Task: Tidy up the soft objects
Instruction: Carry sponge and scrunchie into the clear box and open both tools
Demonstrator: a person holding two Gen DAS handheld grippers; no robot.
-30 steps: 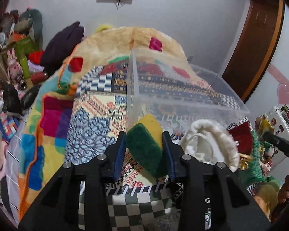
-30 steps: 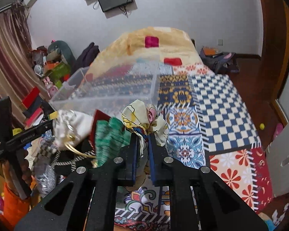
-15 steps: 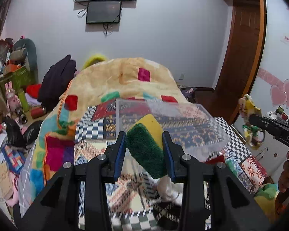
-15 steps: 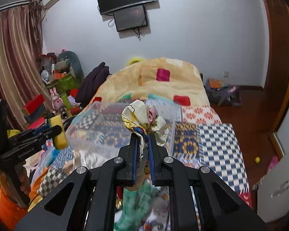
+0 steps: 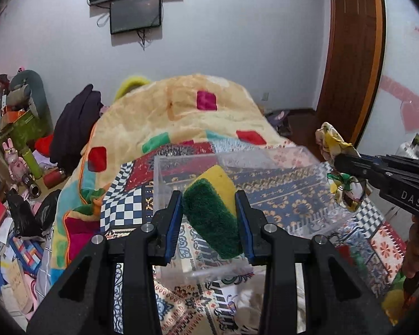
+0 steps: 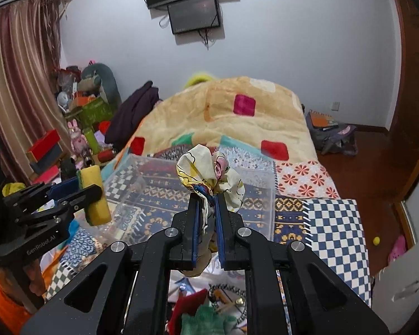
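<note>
My left gripper (image 5: 209,198) is shut on a yellow and green sponge (image 5: 211,212) and holds it in the air by the near left edge of a clear plastic bin (image 5: 265,192) on the bed. My right gripper (image 6: 208,198) is shut on a cream printed cloth bundle (image 6: 206,170) and holds it above the bin's near wall (image 6: 198,195). In the left wrist view the right gripper (image 5: 346,162) and the cloth bundle (image 5: 332,139) hang over the bin's right side. In the right wrist view the left gripper (image 6: 89,187) and the sponge (image 6: 96,195) are at the bin's left.
The bin rests on a patchwork bedspread (image 6: 332,229), with a peach blanket (image 6: 237,111) heaped behind it. A red and green fabric pile (image 6: 201,315) and a white pouch (image 5: 251,307) lie below the grippers. Cluttered toys and boxes (image 6: 78,128) line the left side.
Both grippers rose from the bedspread with their loads and now hang at the bin's rim height. The views tilted up, showing the wall and screens. The bin looks smaller and lower.
</note>
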